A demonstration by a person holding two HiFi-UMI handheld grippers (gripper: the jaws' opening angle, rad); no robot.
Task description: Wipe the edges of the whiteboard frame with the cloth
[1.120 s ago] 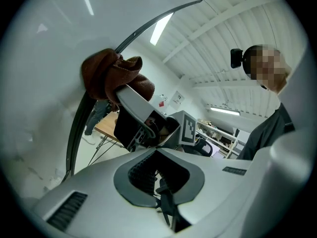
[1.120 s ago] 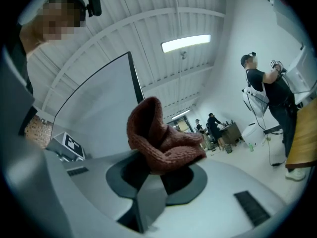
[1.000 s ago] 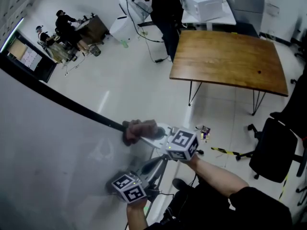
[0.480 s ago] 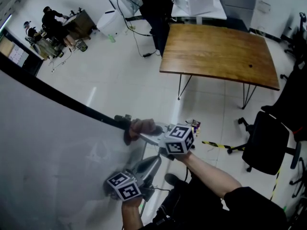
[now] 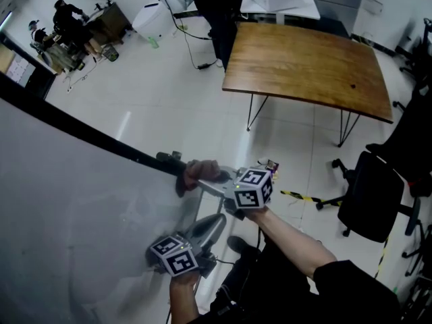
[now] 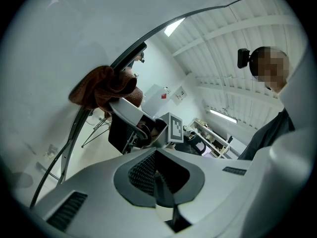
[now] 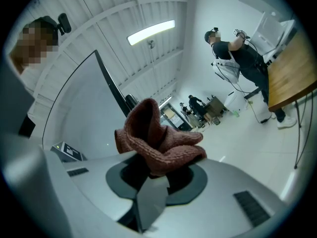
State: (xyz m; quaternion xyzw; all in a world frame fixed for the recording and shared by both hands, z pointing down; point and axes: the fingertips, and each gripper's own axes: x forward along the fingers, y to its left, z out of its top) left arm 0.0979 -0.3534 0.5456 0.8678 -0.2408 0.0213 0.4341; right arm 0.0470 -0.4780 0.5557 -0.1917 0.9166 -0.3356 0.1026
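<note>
The whiteboard [image 5: 61, 208] fills the left of the head view, its black frame [image 5: 88, 135] running diagonally down to a corner near the middle. A brown cloth [image 5: 200, 173] is pressed on that corner, and my right gripper [image 5: 206, 181] is shut on it. In the right gripper view the cloth [image 7: 158, 138] bulges from the right gripper [image 7: 153, 175] beside the frame [image 7: 111, 90]. My left gripper [image 5: 206, 229] is lower, close to the board, shut and holding nothing. The left gripper view looks up past the left gripper [image 6: 158, 182] at the cloth [image 6: 106, 86] on the frame [image 6: 130, 55].
A wooden table [image 5: 310, 66] on thin black legs stands beyond the board. To the right is a black office chair [image 5: 371, 201]. A person [image 5: 217, 5] stands at the table's far end, and others sit at a cluttered bench [image 5: 71, 22] at the upper left.
The head view has drifted, so the room sits a little higher and further left. The cloth stays clamped at the frame's corner, and the left gripper keeps its place below.
</note>
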